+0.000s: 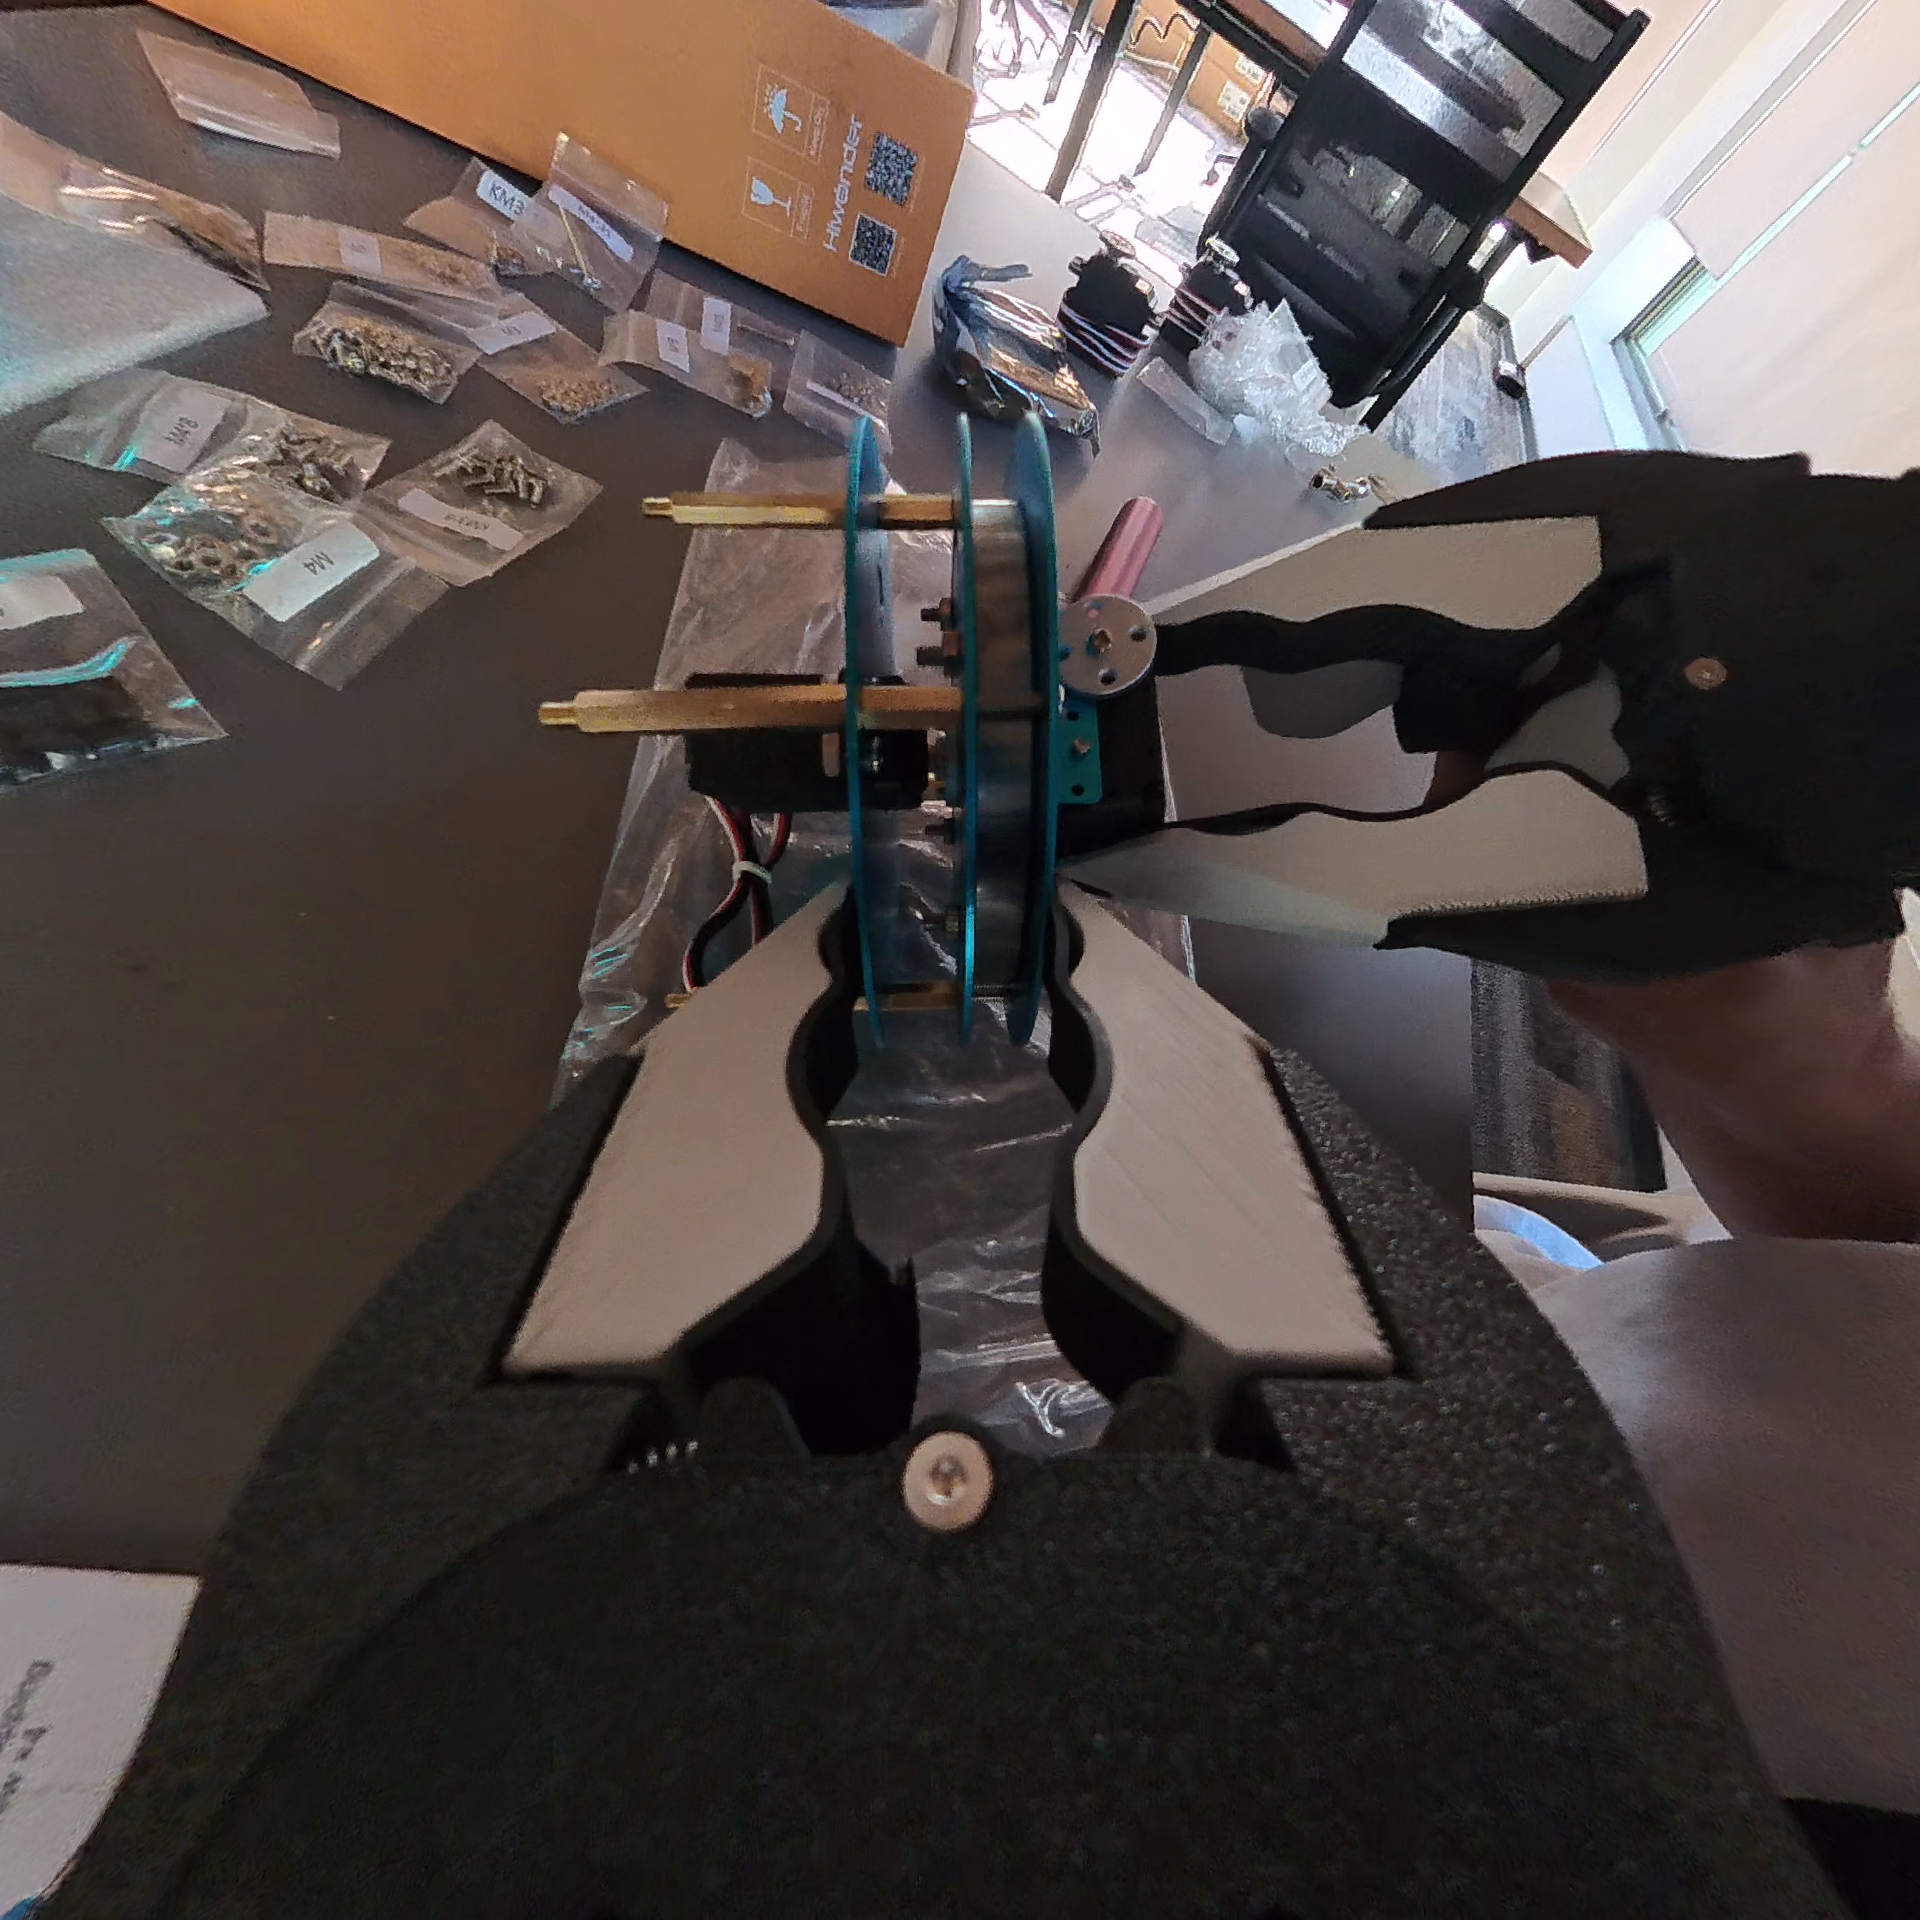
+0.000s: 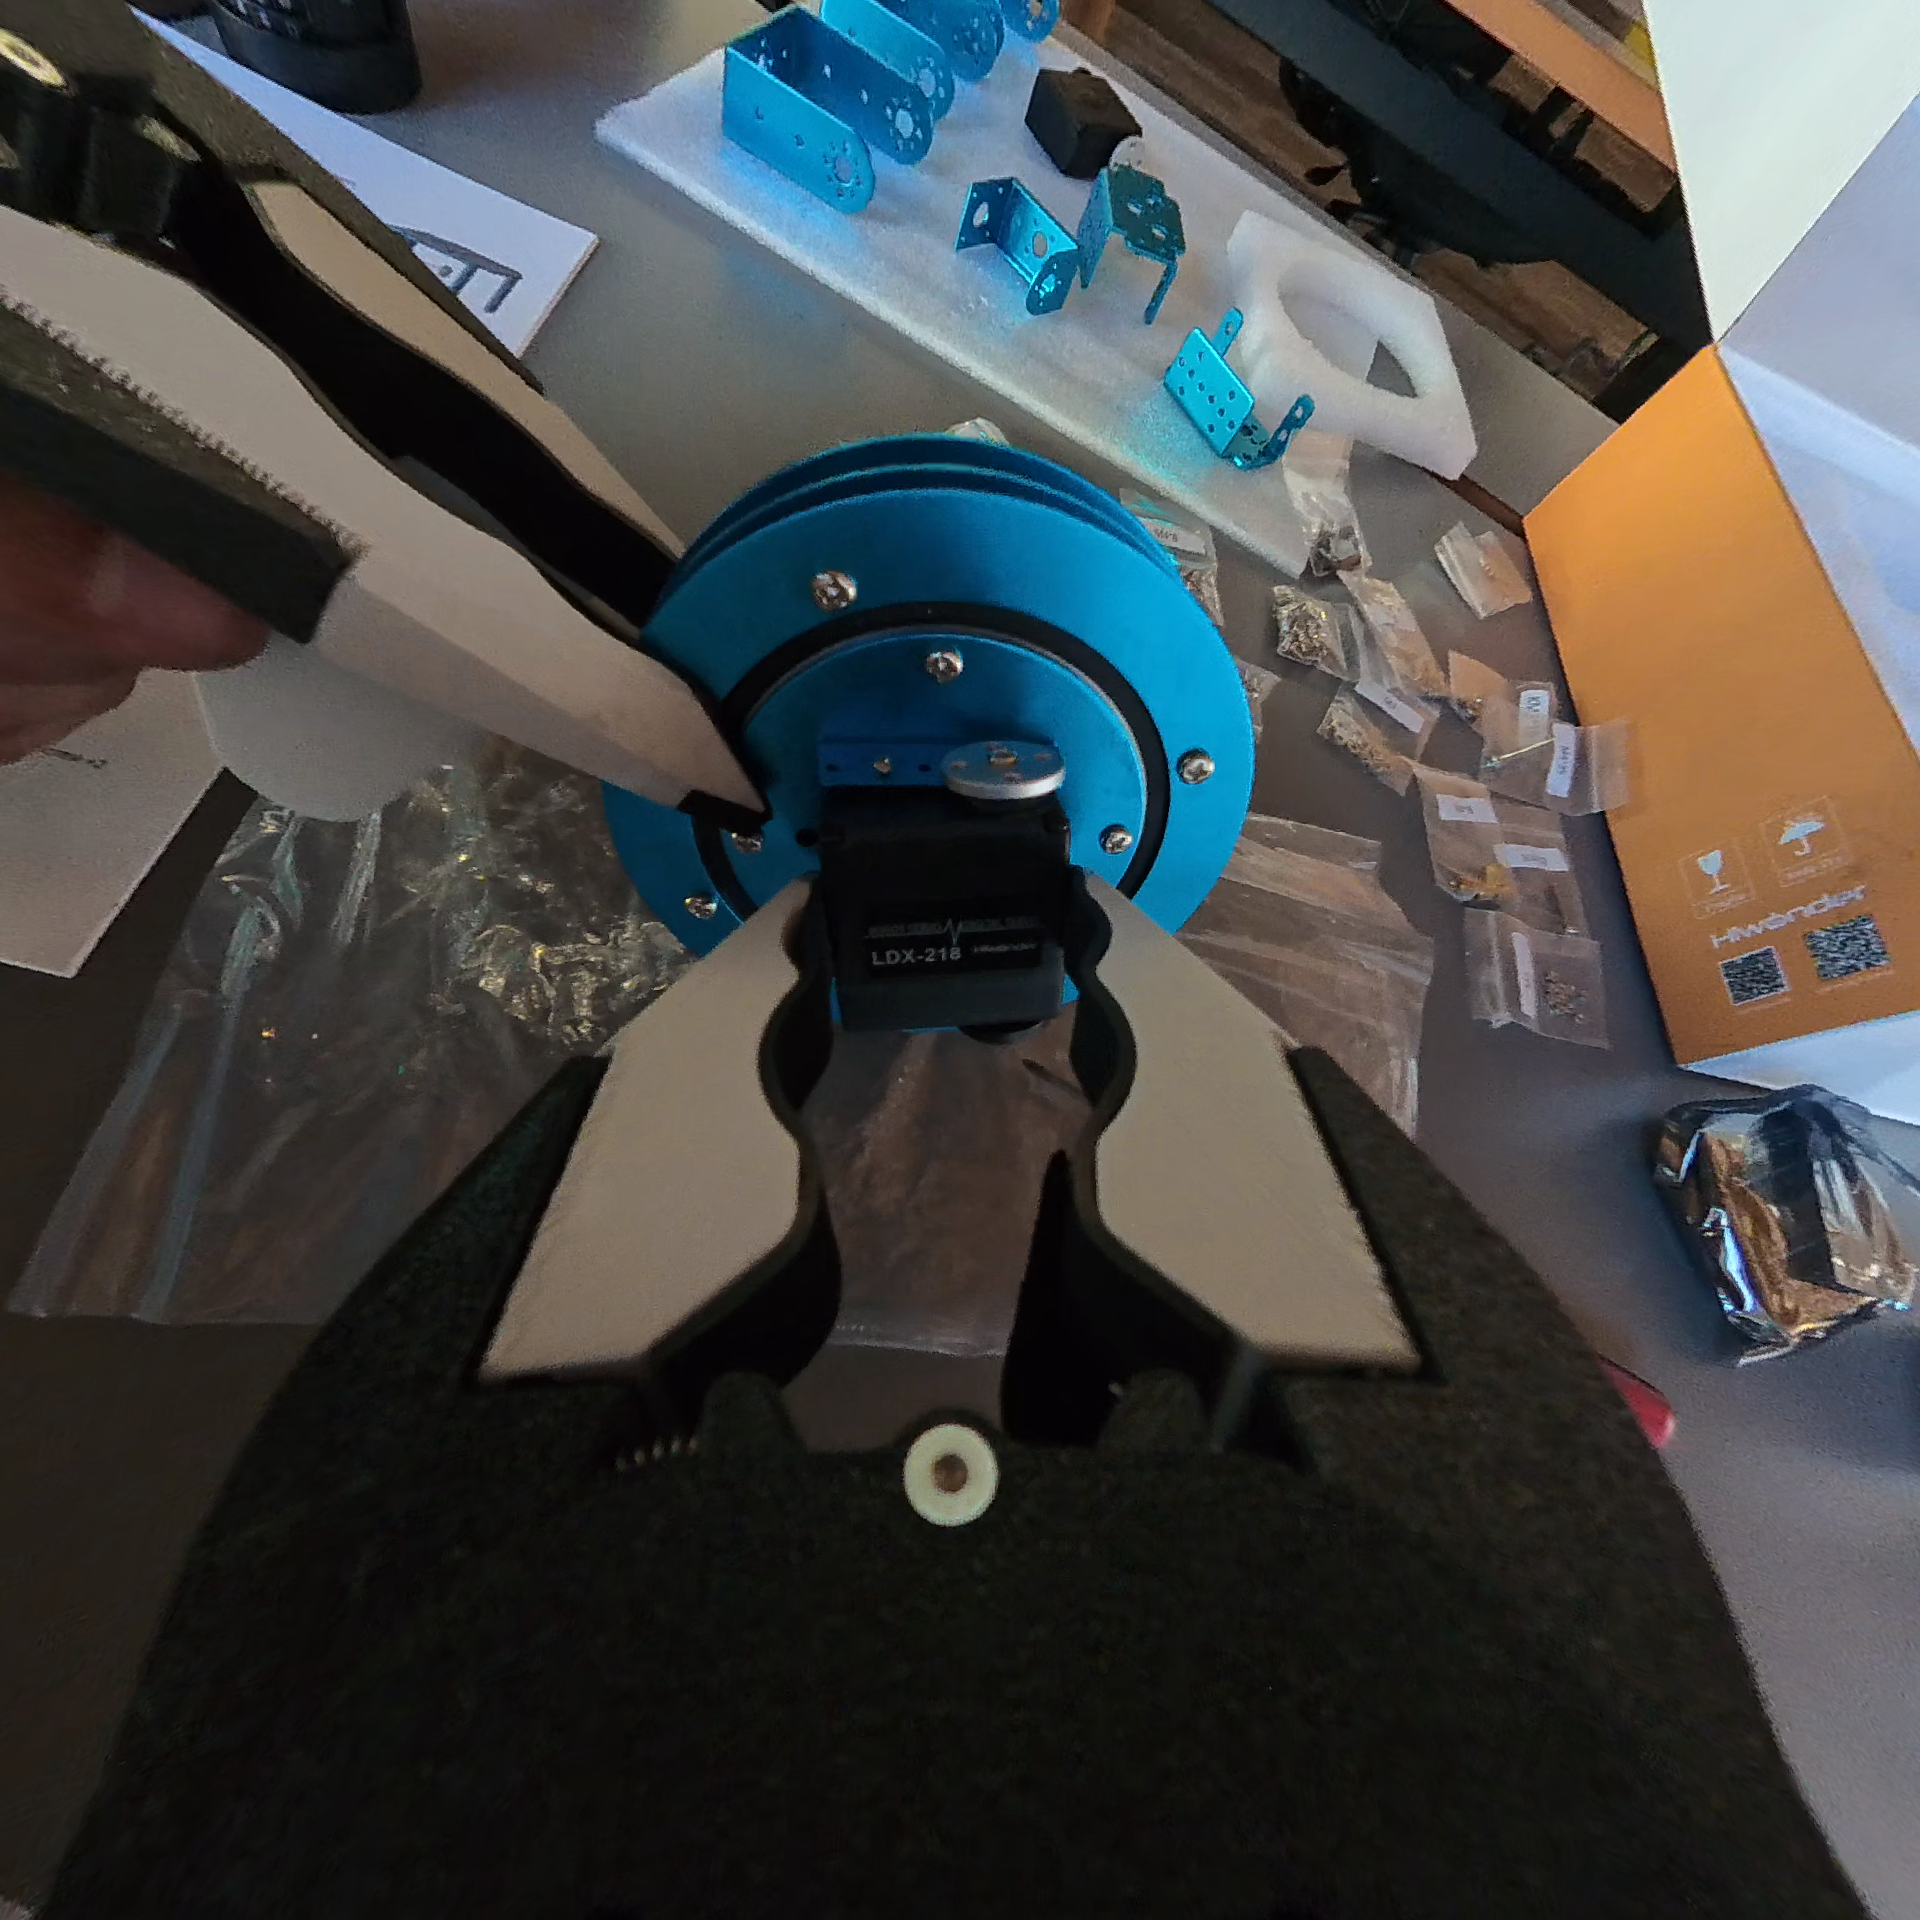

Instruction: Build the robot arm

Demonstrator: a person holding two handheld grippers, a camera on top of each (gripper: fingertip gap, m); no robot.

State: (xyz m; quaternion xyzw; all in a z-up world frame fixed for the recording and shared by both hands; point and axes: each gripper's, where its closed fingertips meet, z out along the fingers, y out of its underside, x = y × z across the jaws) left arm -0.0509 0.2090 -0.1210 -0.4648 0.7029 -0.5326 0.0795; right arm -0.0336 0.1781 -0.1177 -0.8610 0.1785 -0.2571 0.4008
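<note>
Left tongs (image 1: pixel 951 925) clamp the stack of three blue discs (image 1: pixel 961 727); right tongs (image 2: pixel 945 894) clamp the one black servo (image 2: pixel 948 914) bolted to it, above the plastic-covered surface (image 2: pixel 312 1039). Three brass standoffs (image 1: pixel 707 712) show.

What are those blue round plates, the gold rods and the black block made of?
Blue discs: likely anodised aluminium, with a satin metallic sheen and thin edges. Gold standoffs: probably brass, yellow and shiny, with threaded tips. Black servo block, between the right gripper's fingers: seemingly moulded plastic, matte. The left gripper clamps the discs.
</note>
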